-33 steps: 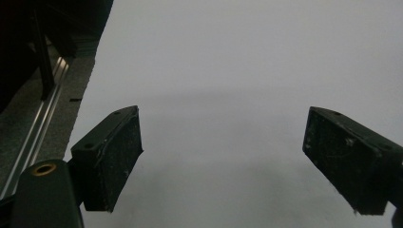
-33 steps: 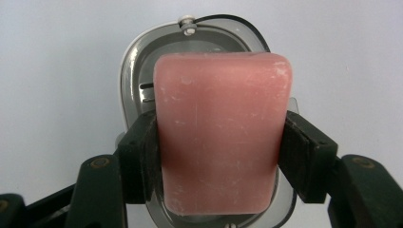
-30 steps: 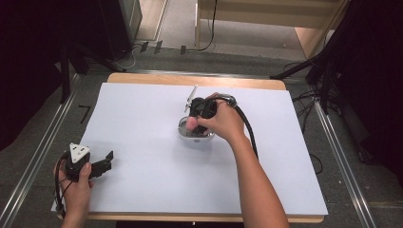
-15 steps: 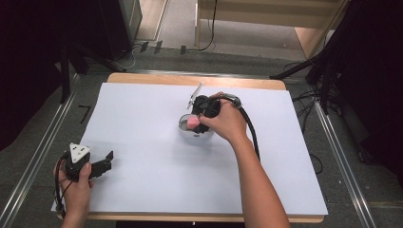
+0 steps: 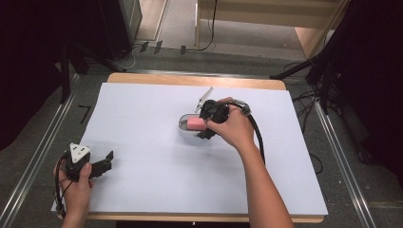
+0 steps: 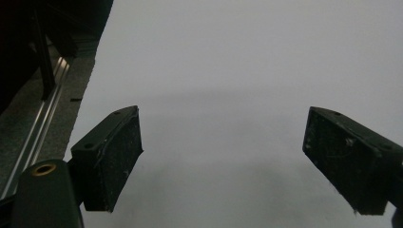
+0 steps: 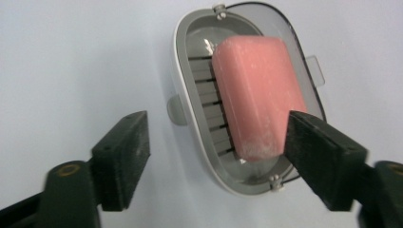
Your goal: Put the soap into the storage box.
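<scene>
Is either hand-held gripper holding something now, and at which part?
Nothing is held. The right hand-held gripper has just been opening; the pink soap lies free in its soap box. The left hand-held gripper is open over the table.

White-topped wooden table (image 5: 142, 190) on grey floor (image 5: 180, 21), dark surroundings.

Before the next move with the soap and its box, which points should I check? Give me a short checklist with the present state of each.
1. Pink soap lies inside the soap box: ok.
2. Right gripper has let go; its jaws have just been opening and stand apart: ok.
3. Soap flat on the ribs: not ok, it leans toward one side.
4. Lid open and raised: ok.
5. Left gripper open, nothing between its jaws: ok.
6. Lid hinge sound: cannot tell.
</scene>
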The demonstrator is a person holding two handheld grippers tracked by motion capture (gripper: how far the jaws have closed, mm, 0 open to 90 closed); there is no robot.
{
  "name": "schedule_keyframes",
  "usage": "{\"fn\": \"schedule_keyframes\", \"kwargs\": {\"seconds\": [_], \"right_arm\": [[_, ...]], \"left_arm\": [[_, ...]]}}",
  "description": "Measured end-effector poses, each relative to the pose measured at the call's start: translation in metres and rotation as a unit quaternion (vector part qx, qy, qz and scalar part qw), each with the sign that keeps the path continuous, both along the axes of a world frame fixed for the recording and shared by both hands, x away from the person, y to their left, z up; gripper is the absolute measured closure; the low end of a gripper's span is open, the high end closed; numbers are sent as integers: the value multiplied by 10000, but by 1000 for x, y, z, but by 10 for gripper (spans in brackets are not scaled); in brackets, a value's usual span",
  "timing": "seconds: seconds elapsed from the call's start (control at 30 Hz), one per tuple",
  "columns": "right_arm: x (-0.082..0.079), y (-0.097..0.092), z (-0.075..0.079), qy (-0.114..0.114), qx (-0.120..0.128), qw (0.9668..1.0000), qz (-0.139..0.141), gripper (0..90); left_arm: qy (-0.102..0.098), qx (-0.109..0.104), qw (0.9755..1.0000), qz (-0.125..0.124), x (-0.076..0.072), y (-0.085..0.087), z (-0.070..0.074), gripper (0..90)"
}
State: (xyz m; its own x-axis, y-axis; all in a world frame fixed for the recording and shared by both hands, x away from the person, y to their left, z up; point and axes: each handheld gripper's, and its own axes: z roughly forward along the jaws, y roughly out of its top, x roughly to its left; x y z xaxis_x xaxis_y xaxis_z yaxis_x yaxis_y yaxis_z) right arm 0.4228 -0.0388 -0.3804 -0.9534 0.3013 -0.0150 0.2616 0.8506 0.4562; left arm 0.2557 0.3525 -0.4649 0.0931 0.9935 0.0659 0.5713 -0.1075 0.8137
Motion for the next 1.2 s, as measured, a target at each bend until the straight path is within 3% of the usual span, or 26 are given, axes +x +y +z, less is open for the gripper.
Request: {"fn": "schedule_keyframes", "kwargs": {"seconds": [0.07,0.3,0.83,1.2], "right_arm": [[-4,-5,-3,-21,-45,10000,-47,134],[-15,-18,-6,-103,0,9994,-331,126],[-31,-50,-27,-10,110,9981,-599,27],[-43,-76,-38,-30,231,9965,-798,6]], "left_arm": [[6,5,10000,2,0,0,0,137],[12,14,10000,-4,0,0,0,137],[-3,21,10000,-5,0,-1,0,137],[-7,44,10000,-5,0,-1,0,137]]}}
